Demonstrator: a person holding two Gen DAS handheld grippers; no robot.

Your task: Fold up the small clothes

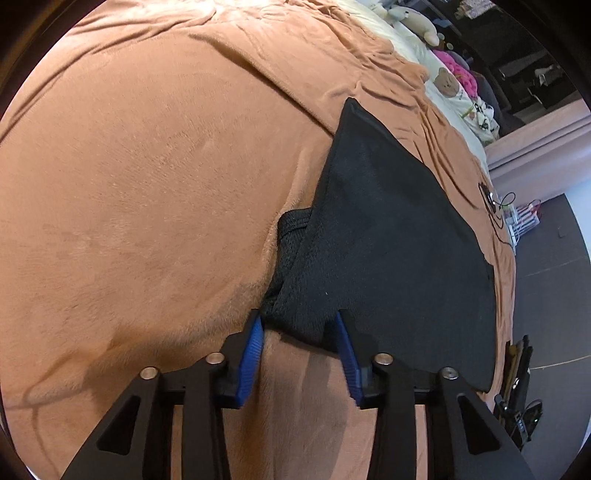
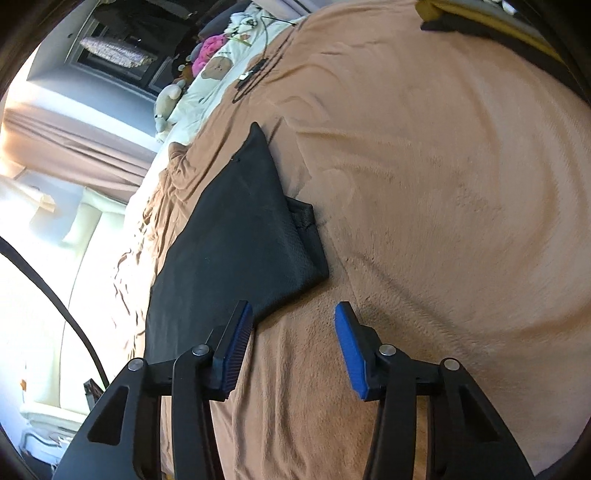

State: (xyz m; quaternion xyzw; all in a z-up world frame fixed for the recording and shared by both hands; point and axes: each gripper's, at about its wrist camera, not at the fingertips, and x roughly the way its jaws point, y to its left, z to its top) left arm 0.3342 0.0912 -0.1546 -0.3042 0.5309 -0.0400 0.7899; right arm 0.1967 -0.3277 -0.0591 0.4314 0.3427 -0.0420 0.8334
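A black garment (image 1: 399,236) lies flat on a brown fuzzy blanket (image 1: 147,166) that covers the bed. It looks folded, with a far corner that comes to a point and a thicker band of cloth sticking out from under it on one side.

In the left wrist view, the left tongs (image 1: 300,328) are at the near corner of the black garment. The two blue pads (image 1: 251,354) stand apart, and a bunched bit of the black cloth sits between their tips. I cannot tell if the pads press on it.

In the right wrist view, the right tongs (image 2: 293,314) are just past the near edge of the same black garment (image 2: 236,236). Their blue pads (image 2: 351,350) stand apart. The left pad is right by the garment's edge, and only the brown blanket (image 2: 443,184) shows in the gap.

Far off on the bed there is a cream sheet (image 1: 417,51) with a teddy bear picture (image 1: 447,83), a pink fluffy thing (image 1: 456,66) and a soft toy (image 1: 413,18). A brown curtain (image 2: 74,140) hangs at the left in the right wrist view.
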